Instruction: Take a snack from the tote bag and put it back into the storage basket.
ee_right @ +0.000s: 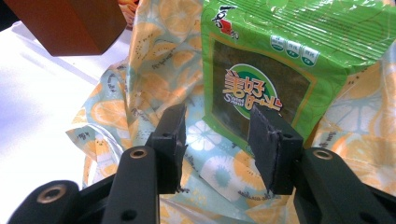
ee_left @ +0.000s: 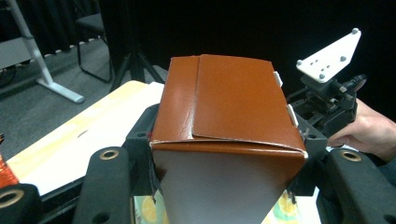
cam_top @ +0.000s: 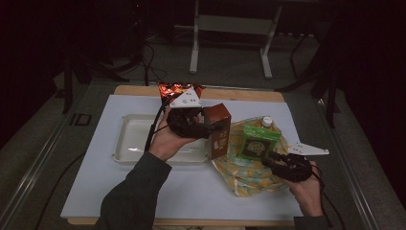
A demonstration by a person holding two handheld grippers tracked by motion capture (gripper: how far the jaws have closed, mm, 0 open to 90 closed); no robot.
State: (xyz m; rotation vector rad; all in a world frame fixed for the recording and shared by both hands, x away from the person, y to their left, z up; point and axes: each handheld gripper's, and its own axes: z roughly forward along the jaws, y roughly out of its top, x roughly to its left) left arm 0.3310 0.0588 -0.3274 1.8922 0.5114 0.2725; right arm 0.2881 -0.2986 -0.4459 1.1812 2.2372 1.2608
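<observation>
A brown carton [cam_top: 219, 129] stands upright just above the table between the white tray [cam_top: 125, 139] and a lemon-print cloth bag [cam_top: 239, 175]. My left gripper [cam_top: 209, 128] is shut on its sides. In the left gripper view the carton's folded top [ee_left: 224, 100] sits between the jaws of my left gripper [ee_left: 226, 142]. A green snack packet [cam_top: 258, 141] lies on the bag. My right gripper [cam_top: 271, 159] rests open at the packet's near edge. In the right gripper view the green packet [ee_right: 280, 60] lies just beyond my right gripper [ee_right: 218, 135], whose pads do not press on it.
A red-orange crinkly snack bag [cam_top: 174, 88] lies at the table's far edge. A white bottle cap [cam_top: 266, 121] pokes out behind the green packet. White paper [cam_top: 191, 191] covers the wooden table. Table legs [cam_top: 194, 43] stand on the floor beyond.
</observation>
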